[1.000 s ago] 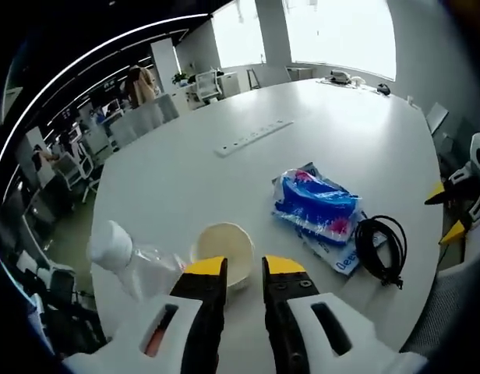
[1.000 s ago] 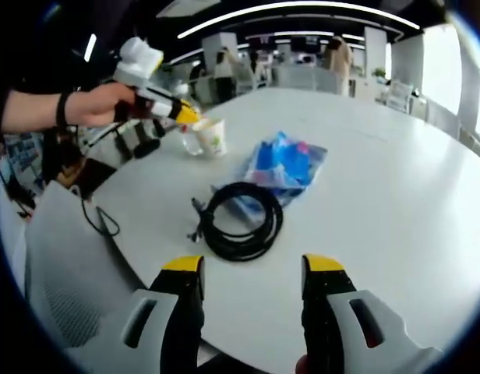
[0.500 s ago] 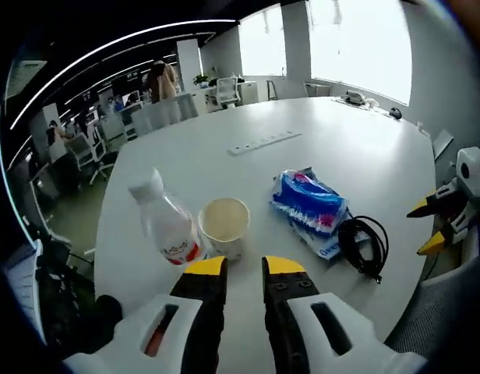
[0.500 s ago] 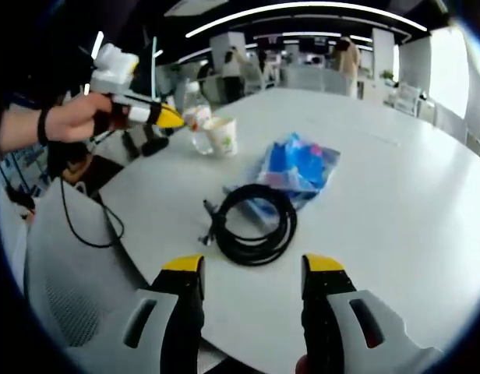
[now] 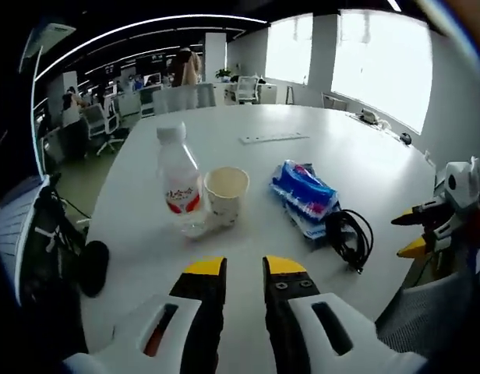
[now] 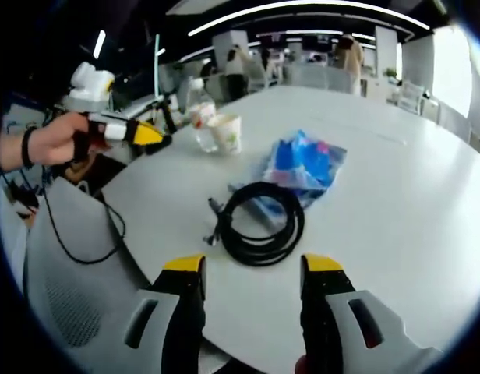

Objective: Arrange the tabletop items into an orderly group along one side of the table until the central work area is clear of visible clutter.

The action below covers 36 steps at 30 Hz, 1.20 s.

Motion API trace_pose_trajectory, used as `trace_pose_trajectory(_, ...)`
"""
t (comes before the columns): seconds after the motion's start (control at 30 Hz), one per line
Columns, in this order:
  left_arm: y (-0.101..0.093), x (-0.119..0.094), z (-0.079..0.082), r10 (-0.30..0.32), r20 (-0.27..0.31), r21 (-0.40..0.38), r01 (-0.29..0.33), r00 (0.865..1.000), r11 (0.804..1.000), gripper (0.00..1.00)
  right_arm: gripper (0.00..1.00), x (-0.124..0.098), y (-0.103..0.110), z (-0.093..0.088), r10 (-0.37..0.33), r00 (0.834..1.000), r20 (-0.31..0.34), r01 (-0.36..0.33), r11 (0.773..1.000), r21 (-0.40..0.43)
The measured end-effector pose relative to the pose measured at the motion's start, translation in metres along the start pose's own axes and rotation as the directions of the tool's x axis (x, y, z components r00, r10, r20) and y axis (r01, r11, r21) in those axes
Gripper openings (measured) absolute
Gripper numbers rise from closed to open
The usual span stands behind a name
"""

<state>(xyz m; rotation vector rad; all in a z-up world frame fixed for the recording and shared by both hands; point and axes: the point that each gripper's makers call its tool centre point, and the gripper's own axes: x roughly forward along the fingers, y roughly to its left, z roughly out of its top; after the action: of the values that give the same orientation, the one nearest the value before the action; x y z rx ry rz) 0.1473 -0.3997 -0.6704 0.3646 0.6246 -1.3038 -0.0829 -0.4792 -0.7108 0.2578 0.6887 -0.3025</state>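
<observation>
- Left gripper view: left gripper (image 5: 244, 266), jaws nearly closed on nothing, held short of the items. Clear plastic bottle with white cap and red label (image 5: 180, 191) stands upright, touching the white paper cup (image 5: 226, 194); blue plastic packet (image 5: 306, 199) and coiled black cable (image 5: 348, 238) lie beyond, near the white table (image 5: 318, 152) edge.
- Right gripper view: right gripper (image 6: 254, 265), jaws spread, empty, aimed at the cable. For a sound grasp, the coil's near strands are best pinched together, then drawn beside the packet.
</observation>
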Motion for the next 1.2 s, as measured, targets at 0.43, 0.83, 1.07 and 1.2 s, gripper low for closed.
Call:
trace_pose_trajectory(0.43,-0.007,-0.018,-0.023,0.006,0.004,-0.116,-0.005,1.0,0.993,0.21,0.44,0.005,-0.004,0.0,-0.009,1.0,-0.005,0.009,0.999,0.037)
trace_pose_trajectory(0.83,-0.022,-0.024,-0.036,-0.007,0.001,-0.169,0.007,1.0,0.986,0.22,0.4,0.016,-0.018,0.005,-0.02,1.0,0.006,0.02,0.993,0.115)
trace_pose_trajectory(1.07,-0.023,-0.028,-0.036,-0.008,0.008,-0.164,0.009,1.0,0.986,0.24,0.38,0.021,-0.032,0.008,-0.04,0.999,0.009,0.038,0.985,0.17)
trace_pose_trajectory(1.2,-0.026,-0.03,-0.035,-0.022,0.014,-0.159,0.024,1.0,0.987,0.28,0.37,0.028,-0.04,0.008,-0.049,0.999,-0.001,0.048,0.984,0.169)
